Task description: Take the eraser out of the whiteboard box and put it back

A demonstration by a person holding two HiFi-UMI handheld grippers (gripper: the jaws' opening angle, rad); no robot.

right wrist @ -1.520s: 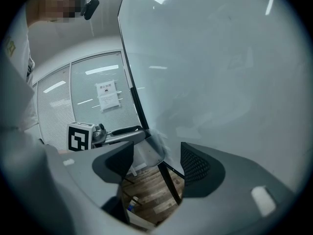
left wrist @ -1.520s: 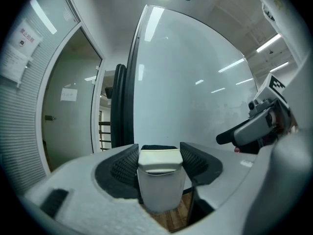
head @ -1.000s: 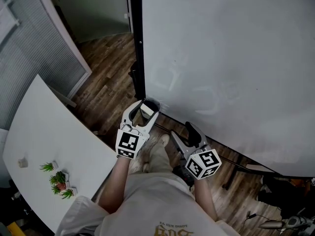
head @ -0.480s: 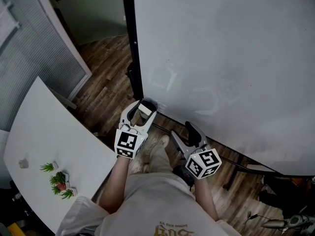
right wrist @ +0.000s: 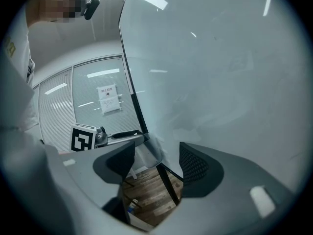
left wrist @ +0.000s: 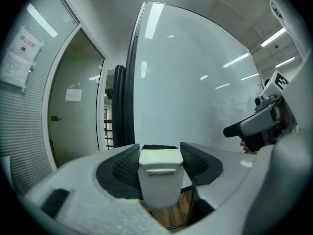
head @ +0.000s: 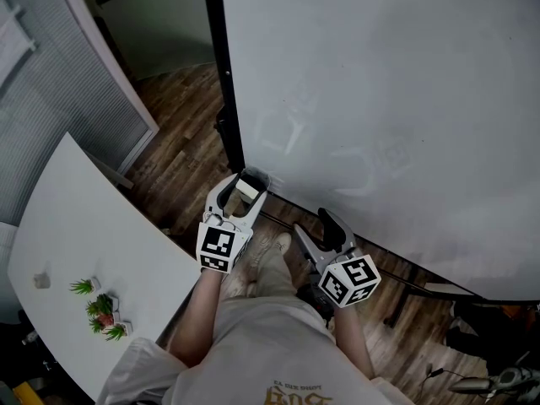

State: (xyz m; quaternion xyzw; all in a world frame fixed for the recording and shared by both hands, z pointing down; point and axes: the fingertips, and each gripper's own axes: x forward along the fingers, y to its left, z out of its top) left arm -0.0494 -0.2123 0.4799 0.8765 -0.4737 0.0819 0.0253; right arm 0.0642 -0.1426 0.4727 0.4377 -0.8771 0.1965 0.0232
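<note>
Left gripper view: my left tongs [left wrist: 159,153] pinched the eraser [left wrist: 157,182]; right tongs [right wrist: 156,163] stood open, empty. Smooth sides, so any tilt could slip it past the box [right wrist: 147,155].

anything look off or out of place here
Nothing spilled or damaged. The eraser is clamped upright in the left gripper near the whiteboard, which carries faint smudges.
</note>
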